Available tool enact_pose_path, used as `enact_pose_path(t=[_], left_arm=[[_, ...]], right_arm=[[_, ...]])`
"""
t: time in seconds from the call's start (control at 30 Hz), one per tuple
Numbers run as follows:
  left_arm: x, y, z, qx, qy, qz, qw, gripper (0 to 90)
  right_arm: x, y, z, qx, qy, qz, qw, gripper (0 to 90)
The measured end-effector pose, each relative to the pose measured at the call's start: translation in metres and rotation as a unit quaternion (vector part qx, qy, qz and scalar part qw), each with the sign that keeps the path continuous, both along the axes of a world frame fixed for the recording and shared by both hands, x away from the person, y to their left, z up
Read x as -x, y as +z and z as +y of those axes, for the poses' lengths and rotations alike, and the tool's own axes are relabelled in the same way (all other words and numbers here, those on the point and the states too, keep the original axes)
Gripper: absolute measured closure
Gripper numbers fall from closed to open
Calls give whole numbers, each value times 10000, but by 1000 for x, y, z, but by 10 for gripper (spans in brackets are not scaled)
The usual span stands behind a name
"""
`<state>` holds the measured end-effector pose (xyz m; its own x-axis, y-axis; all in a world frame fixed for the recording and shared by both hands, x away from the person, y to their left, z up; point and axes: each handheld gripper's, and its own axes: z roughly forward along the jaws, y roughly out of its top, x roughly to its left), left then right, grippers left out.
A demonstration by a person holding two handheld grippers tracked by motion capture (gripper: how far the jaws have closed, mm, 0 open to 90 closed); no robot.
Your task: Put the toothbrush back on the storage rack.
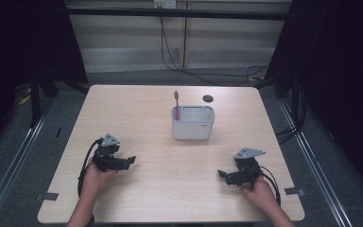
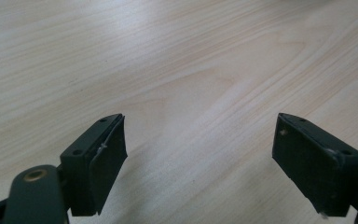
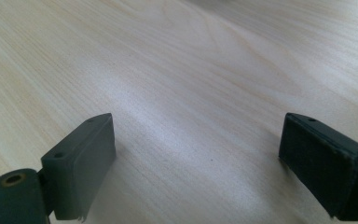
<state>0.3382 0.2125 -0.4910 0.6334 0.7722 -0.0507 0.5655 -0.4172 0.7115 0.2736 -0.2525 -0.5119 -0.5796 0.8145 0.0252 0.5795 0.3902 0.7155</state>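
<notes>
A white rectangular holder (image 1: 193,123) stands on the wooden table (image 1: 137,104) a little right of centre, with a pink toothbrush (image 1: 176,105) upright in its left end. My left gripper (image 1: 131,160) rests low over the table at the front left, pointing right; in the left gripper view its jaws stand wide apart (image 2: 198,149) with only bare wood between them. My right gripper (image 1: 220,174) sits at the front right, pointing left; it is open (image 3: 196,154) with nothing between its pads. Both grippers are well short of the holder.
A small dark round spot (image 1: 208,98) lies on the table behind the holder. Cables run over the floor beyond the far edge, and metal rails flank the table on both sides. A broad stretch of bare wood separates the two grippers.
</notes>
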Motion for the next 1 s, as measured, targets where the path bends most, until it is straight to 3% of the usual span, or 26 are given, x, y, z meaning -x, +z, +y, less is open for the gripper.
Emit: enact_pose_path(t=[0.6, 1.0], left_arm=[[1, -9, 5, -140, 97, 16, 9999, 168], [2, -12, 3, -298, 35, -27, 9995, 166]], right_arm=[[0, 0, 0, -4, -6, 4, 10000, 101], [0, 0, 0, -4, -10, 9, 10000, 101]])
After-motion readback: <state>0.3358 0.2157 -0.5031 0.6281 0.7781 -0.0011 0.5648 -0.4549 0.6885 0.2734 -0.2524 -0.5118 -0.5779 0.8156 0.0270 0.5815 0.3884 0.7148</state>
